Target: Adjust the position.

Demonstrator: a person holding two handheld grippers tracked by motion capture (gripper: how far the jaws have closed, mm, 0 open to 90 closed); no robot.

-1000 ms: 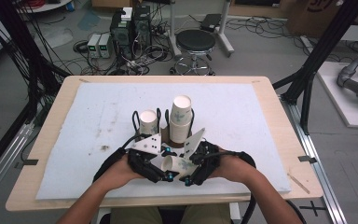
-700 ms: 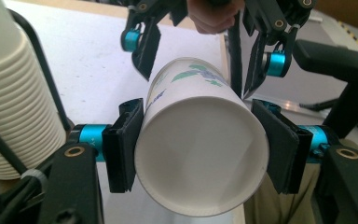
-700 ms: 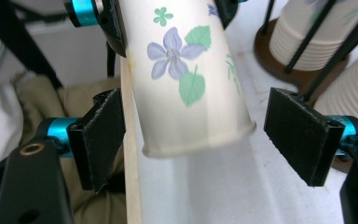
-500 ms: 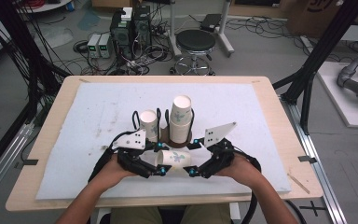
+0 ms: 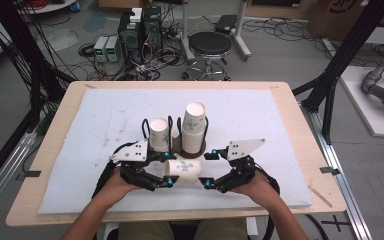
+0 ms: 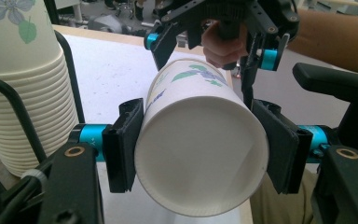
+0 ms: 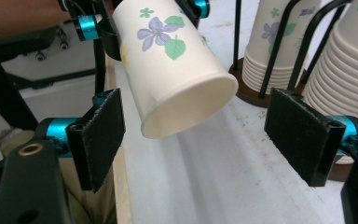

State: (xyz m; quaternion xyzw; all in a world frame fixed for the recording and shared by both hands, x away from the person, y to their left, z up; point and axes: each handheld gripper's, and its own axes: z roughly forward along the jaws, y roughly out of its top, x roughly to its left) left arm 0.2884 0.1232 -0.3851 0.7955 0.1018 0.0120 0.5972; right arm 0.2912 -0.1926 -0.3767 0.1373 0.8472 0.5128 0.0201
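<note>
The paper cup [image 5: 182, 168] lay on its side in the air, just in front of the cup holder [image 5: 186, 146], w/ the left gripper [image 5: 166, 172] clamped across its base end. It looked light and thin-walled, prob. easy to crush; the rolled rim and the base disc were likely the stiffest spots, so the grip near the base in the left gripper view [image 6: 200, 158] seemed sound, provided squeeze stayed gentle. Waxy surface could slip.

The right gripper [image 5: 207, 170] had just been opening; its pads stood apart on either side of the cup's mouth [image 7: 189, 109], not touching it.

Room: the holder's two stacks [image 5: 194, 125] and its wire loops stood close behind the cup, so little clearance that way. The table [image 5: 60, 100] on both sides of the holder was bare padding, w/ free room. The near table edge ran just under the hands.
</note>
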